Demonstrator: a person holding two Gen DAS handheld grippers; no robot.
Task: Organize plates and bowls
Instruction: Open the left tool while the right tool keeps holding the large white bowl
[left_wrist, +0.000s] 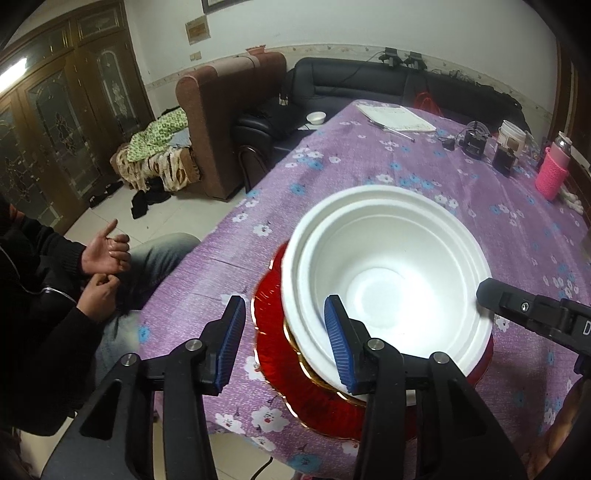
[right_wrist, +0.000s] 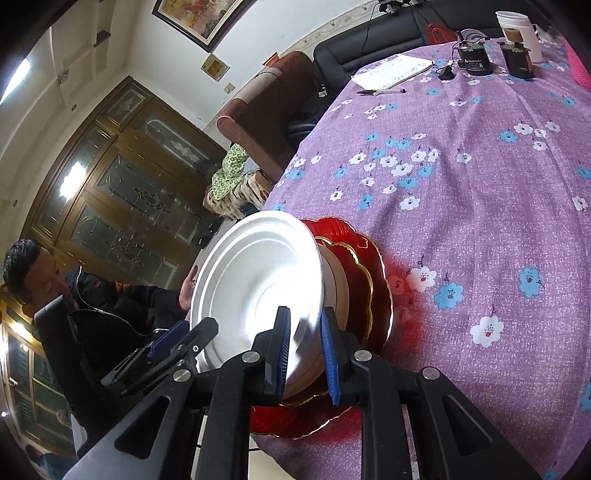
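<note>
A stack of white bowls (left_wrist: 388, 266) sits on red plates with gold rims (left_wrist: 280, 354) at the near left edge of the purple flowered table (left_wrist: 369, 166). My left gripper (left_wrist: 286, 343) is open and straddles the top bowl's near-left rim, one blue pad inside the bowl and one outside, neither pressing. My right gripper (right_wrist: 306, 350) is shut on the white bowl's rim (right_wrist: 258, 280), with the thin edge pinched between its blue pads. One of its fingers (left_wrist: 495, 295) shows at the bowl's right rim in the left wrist view. The left gripper (right_wrist: 188, 332) shows beyond the bowl in the right wrist view.
A person in a dark jacket sits by the table's left edge, hands (left_wrist: 103, 258) over the lap. At the far end lie a notebook (left_wrist: 399, 118), black devices (left_wrist: 474, 144), a white cup (left_wrist: 511, 136) and a pink bottle (left_wrist: 552, 170). Sofas stand behind.
</note>
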